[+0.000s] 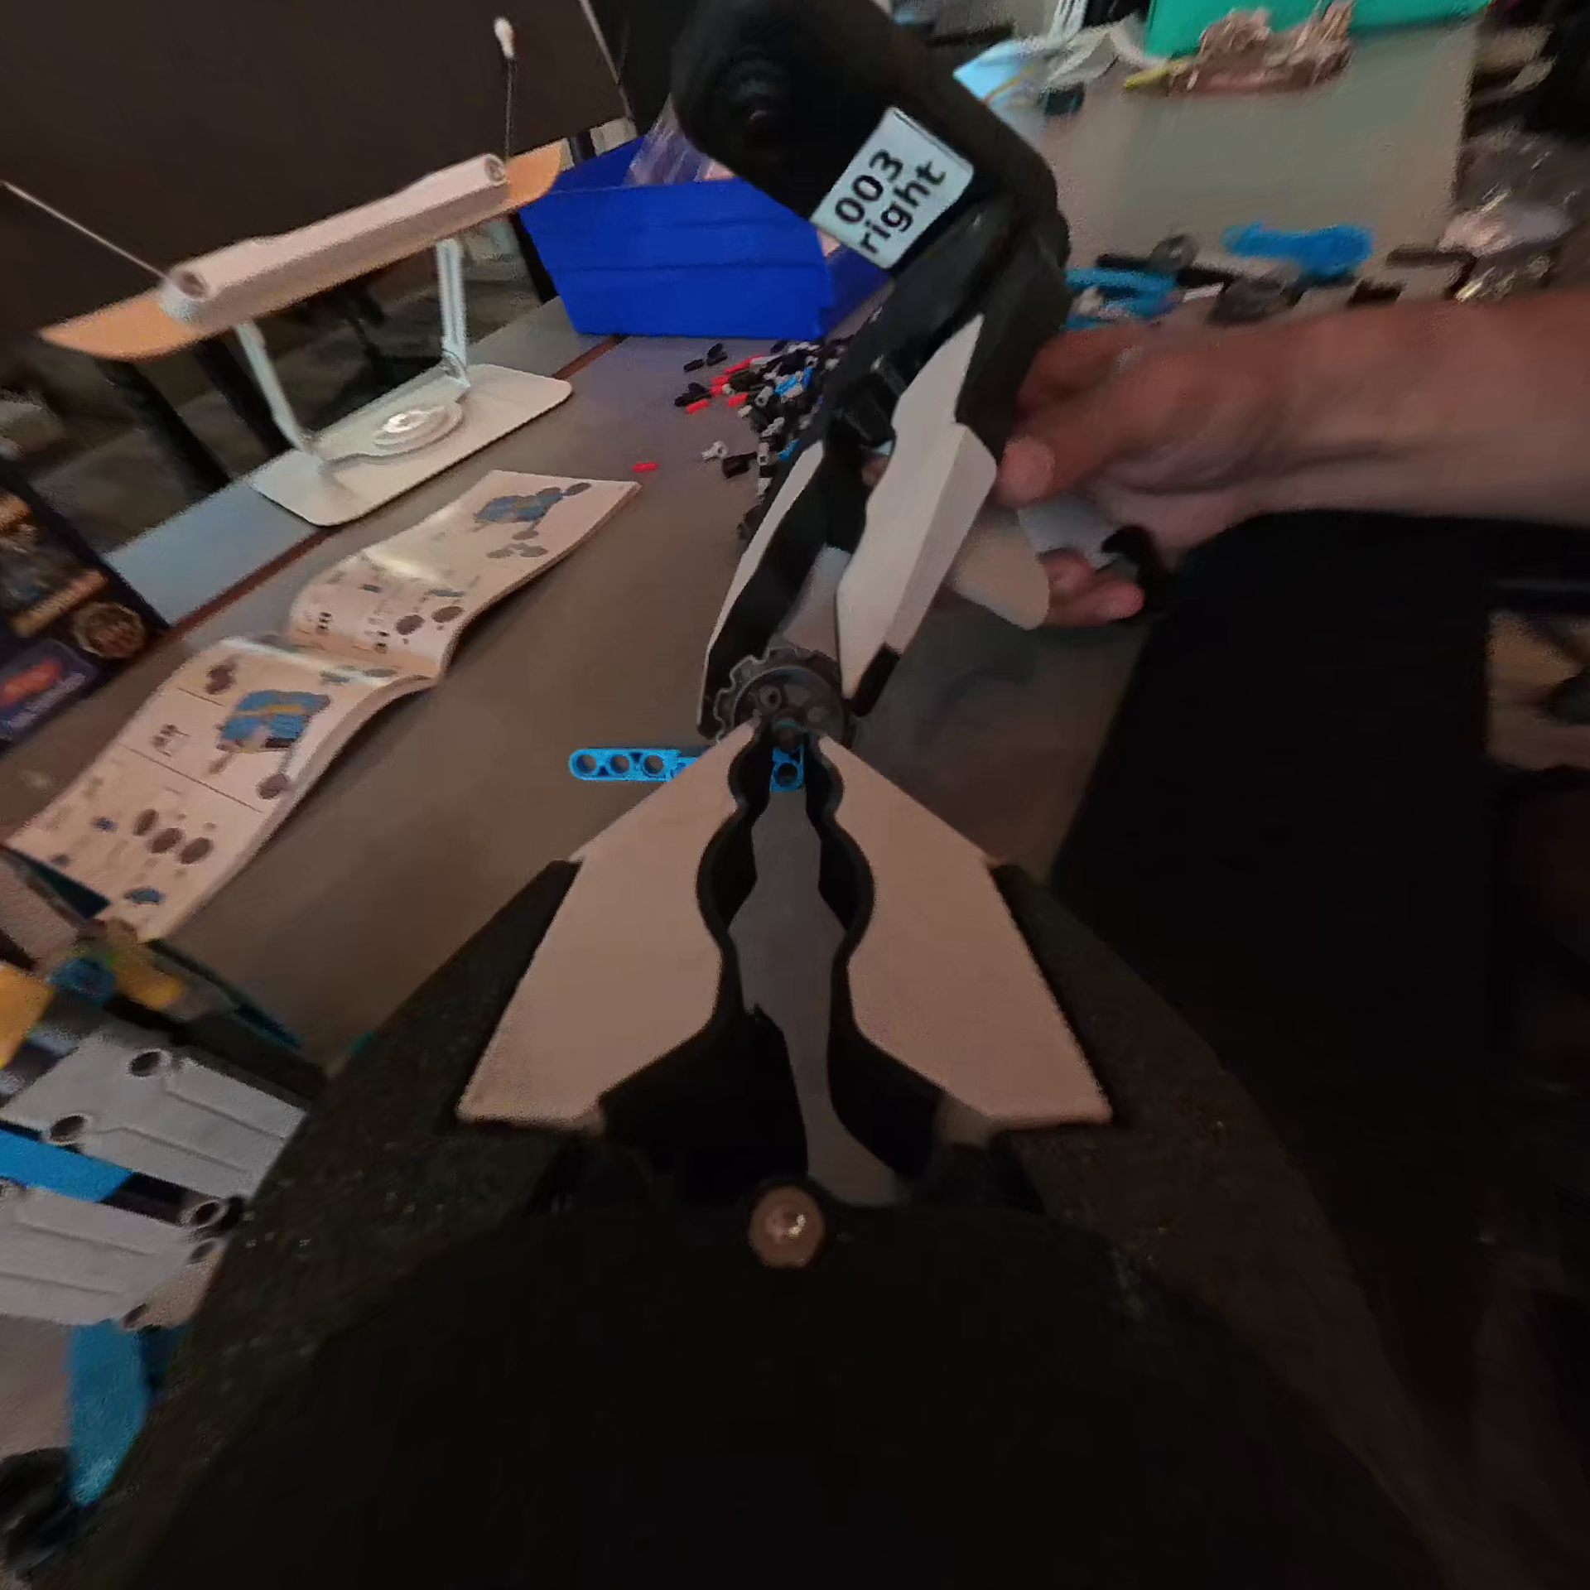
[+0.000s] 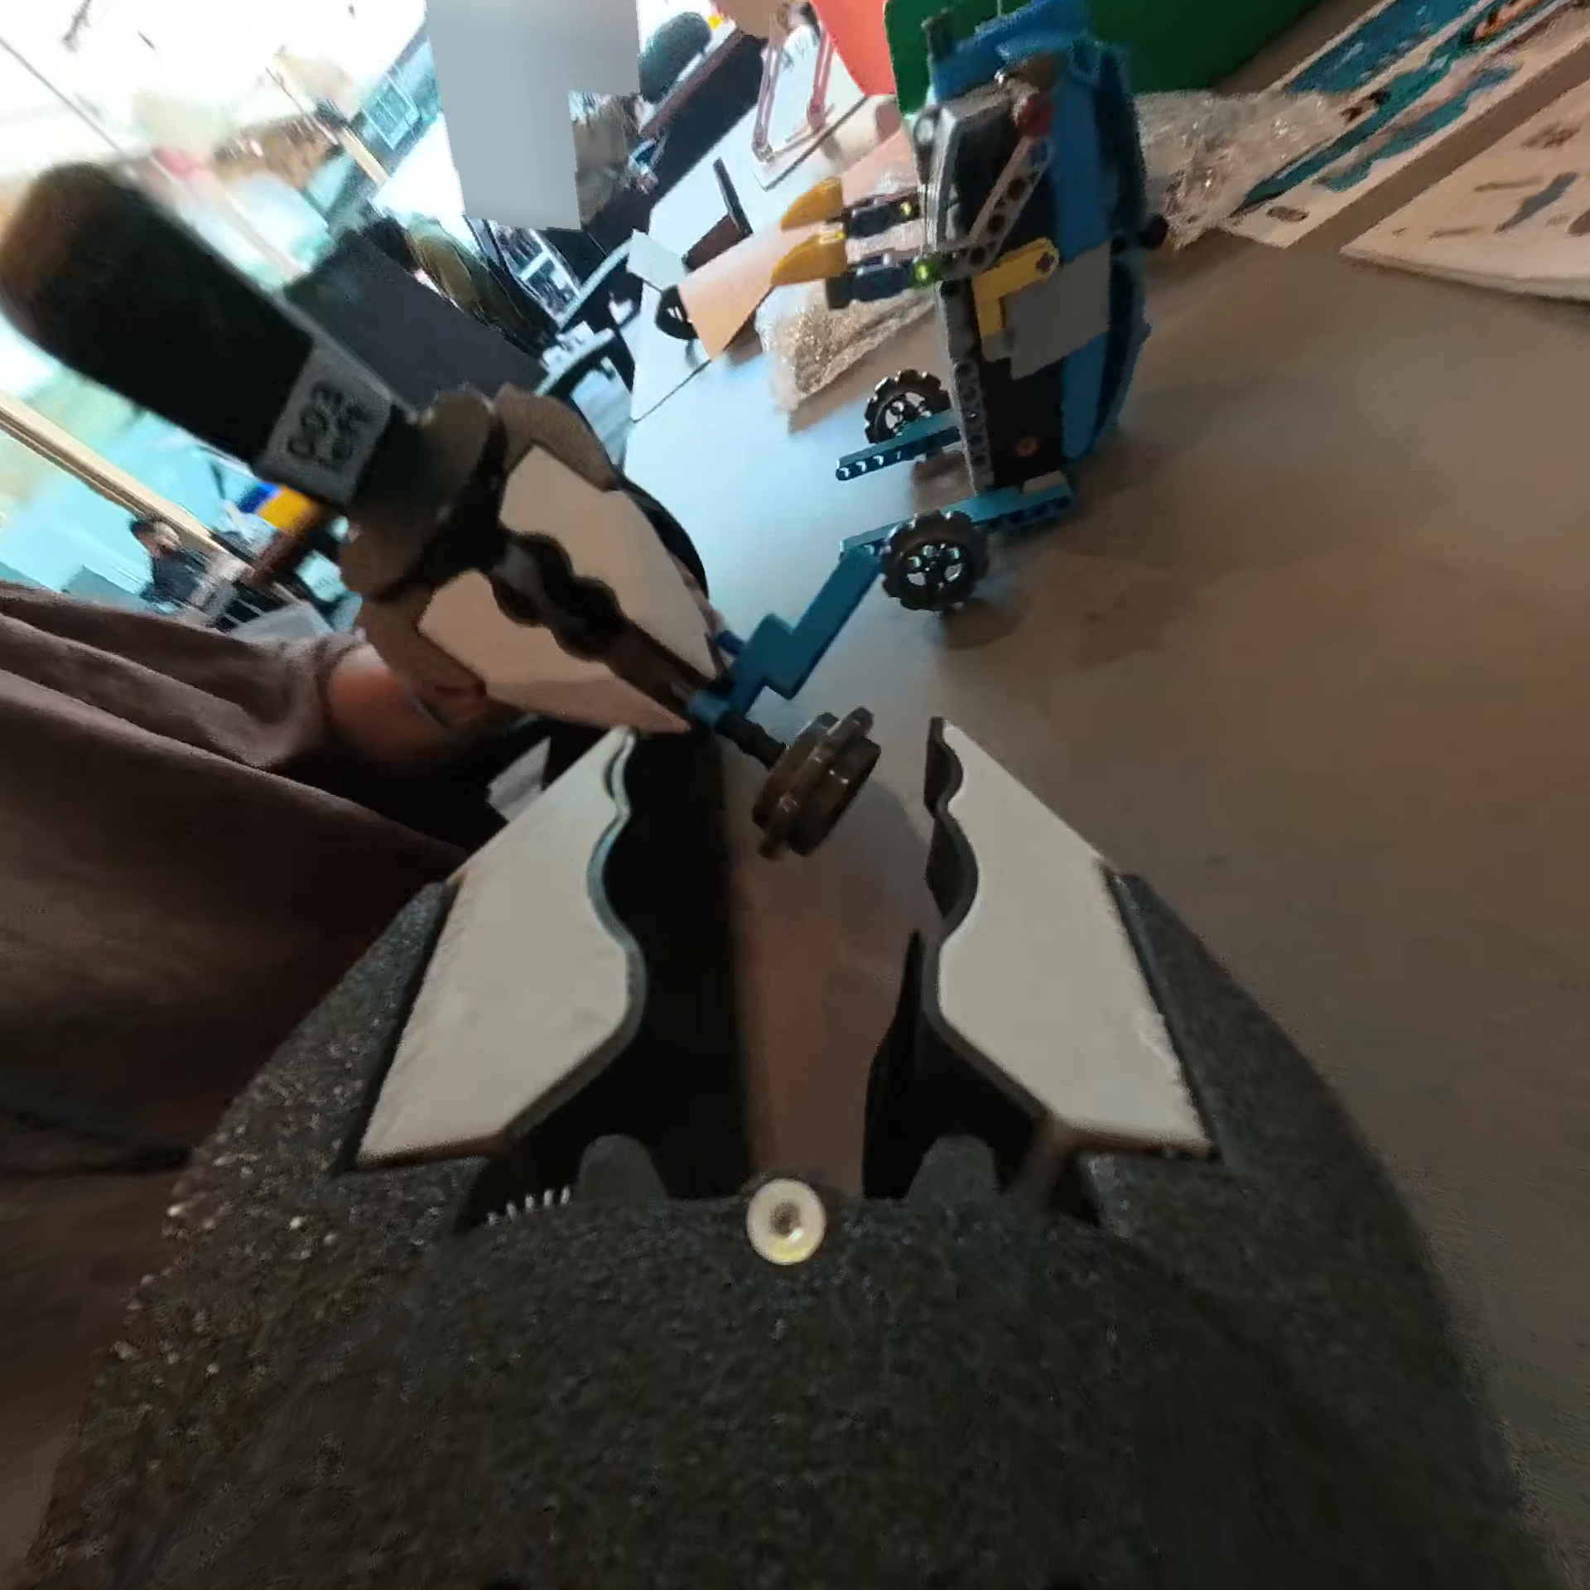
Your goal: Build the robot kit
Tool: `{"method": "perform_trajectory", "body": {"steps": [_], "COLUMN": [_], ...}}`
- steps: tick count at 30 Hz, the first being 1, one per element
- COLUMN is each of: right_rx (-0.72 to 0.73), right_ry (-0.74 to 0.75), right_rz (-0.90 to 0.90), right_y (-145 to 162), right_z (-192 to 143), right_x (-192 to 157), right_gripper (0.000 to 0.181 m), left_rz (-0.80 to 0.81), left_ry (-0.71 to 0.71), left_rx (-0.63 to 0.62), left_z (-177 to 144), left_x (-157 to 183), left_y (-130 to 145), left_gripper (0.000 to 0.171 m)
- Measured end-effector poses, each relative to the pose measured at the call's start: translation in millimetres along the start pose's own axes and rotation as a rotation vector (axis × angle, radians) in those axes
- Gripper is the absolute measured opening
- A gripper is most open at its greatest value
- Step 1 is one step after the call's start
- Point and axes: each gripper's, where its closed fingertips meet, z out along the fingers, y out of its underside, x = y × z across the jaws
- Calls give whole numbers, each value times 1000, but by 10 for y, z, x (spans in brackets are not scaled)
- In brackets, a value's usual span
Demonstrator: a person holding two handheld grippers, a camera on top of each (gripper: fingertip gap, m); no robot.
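Gear wheel (image 2: 816, 779), dark and toothed, sits on a short black axle at the end of a blue cranked beam (image 2: 796, 637), all of it held up off the table (image 2: 1291, 774). The left gripper (image 1: 781, 742) has its fingers drawn together, clamped on the blue beam right beside the axle. The right gripper (image 2: 779, 736) stands with its fingers well apart, one on each side of the wheel; in the left wrist view its tips reach the wheel's rim from above, though I cannot tell whether they touch it. A bare hand (image 1: 1144, 447) works that gripper's handle. Beneath the wheel a straight blue beam with holes (image 1: 628, 763) lies flat on the table. Farther toward the far edge stands a blue and grey brick model (image 2: 1032, 284) with small black wheels. An open instruction booklet (image 1: 327, 654) lies to the left, beyond it a white desk lamp (image 1: 370, 344), a scatter of small black and red pieces (image 1: 766, 387) and a blue bin (image 1: 680, 249).
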Motion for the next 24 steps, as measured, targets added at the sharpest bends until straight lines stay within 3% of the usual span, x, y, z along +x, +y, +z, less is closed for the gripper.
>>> {"method": "perform_trajectory", "body": {"steps": [2,5,11,24], "right_rx": [0,0,-51,-12], "right_ry": [-2,-1,75,58], "right_rz": [71,113,88,154], "right_y": [25,68,157,122], "right_z": [1,-47,-73,-64], "right_x": [18,50,164,154], "right_gripper": [67,42,16,14], "left_rz": [74,140,243,373], "left_ry": [-34,-67,-105,-202], "left_rx": [-23,-43,-94,-81], "left_z": [31,57,121,140], "left_x": [24,36,49,35], "left_y": [27,56,143,130], "left_gripper": [6,6,6,6]}}
